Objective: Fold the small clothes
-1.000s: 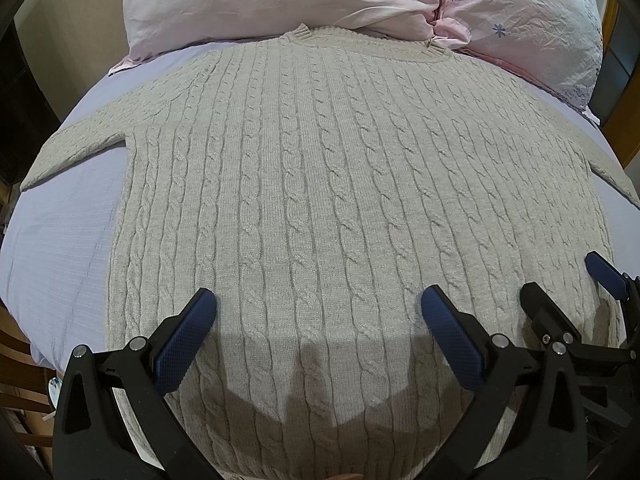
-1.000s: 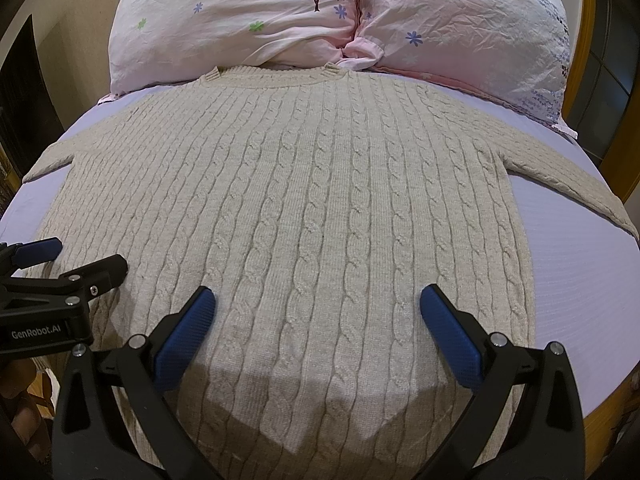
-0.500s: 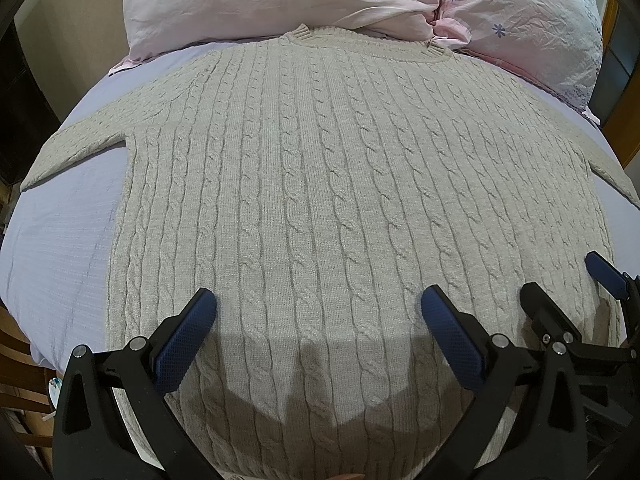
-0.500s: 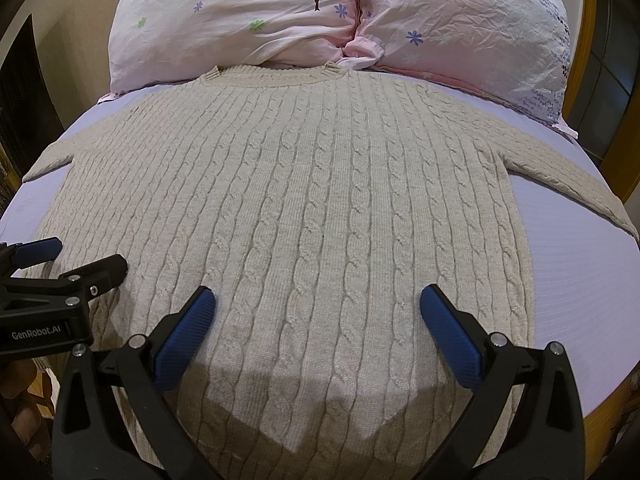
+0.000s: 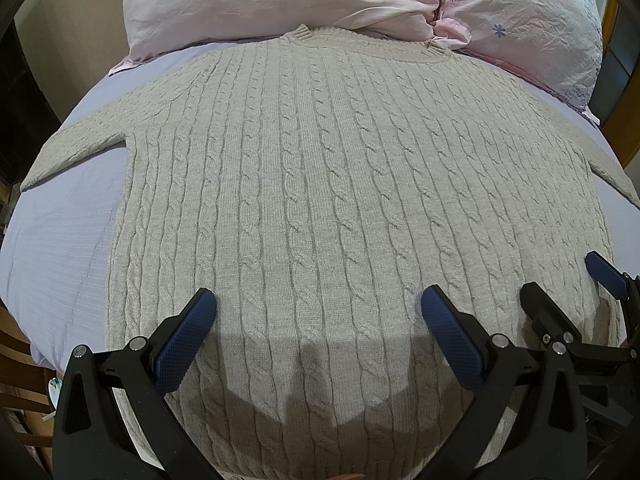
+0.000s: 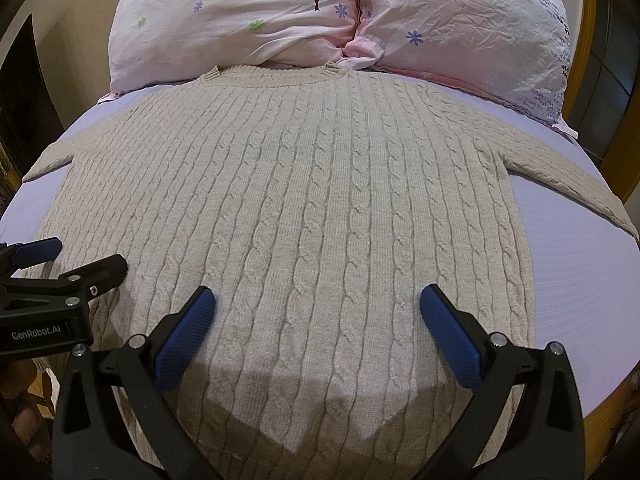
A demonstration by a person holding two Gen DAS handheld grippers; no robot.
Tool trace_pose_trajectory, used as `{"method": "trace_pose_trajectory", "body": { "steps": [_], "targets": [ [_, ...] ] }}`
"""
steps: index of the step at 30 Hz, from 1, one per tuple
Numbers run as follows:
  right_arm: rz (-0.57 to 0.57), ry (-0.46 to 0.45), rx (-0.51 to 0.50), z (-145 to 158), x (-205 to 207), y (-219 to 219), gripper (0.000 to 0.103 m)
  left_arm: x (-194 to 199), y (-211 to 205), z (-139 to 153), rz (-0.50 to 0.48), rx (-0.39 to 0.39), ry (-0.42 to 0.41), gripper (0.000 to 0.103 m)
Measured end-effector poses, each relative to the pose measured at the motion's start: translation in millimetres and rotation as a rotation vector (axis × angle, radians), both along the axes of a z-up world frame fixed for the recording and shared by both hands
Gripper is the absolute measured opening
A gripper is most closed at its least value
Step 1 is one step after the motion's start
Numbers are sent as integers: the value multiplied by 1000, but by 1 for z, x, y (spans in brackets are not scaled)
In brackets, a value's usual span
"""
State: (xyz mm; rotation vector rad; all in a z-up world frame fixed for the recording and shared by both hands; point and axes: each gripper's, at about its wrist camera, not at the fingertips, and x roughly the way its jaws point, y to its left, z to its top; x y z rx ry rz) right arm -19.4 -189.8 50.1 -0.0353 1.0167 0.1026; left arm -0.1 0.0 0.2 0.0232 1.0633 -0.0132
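Note:
A beige cable-knit sweater (image 5: 320, 184) lies flat and spread out on a lilac bed sheet, collar toward the pillows, sleeves out to both sides. It also fills the right wrist view (image 6: 312, 208). My left gripper (image 5: 316, 320) is open and empty, held above the sweater's lower hem area. My right gripper (image 6: 316, 320) is open and empty too, above the lower hem to the right of the left one. The right gripper (image 5: 576, 280) shows at the right edge of the left wrist view; the left gripper (image 6: 80, 256) shows at the left edge of the right wrist view.
Two pink flowered pillows (image 6: 248, 20) (image 6: 472, 28) lie at the head of the bed beyond the collar. The lilac sheet (image 5: 56, 248) shows on the left and on the right (image 6: 580, 272). A wooden bed frame (image 6: 588, 80) stands at the right.

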Motion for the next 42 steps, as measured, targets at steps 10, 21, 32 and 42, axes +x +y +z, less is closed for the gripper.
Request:
{"method": "trace_pose_trajectory", "body": {
  "steps": [10, 21, 32, 42],
  "targets": [
    [0, 3, 0, -1, 0, 1, 101, 0, 0, 0, 0, 0, 0, 102],
    [63, -10, 14, -4, 2, 3, 101, 5, -1, 1, -9, 4, 19, 102],
    [-625, -188, 428, 34, 20, -295, 93, 1, 2, 2, -95, -22, -49, 102],
    [-1071, -89, 618, -14, 17, -470, 56, 12, 56, 38, -63, -268, -287, 102]
  ]
}}
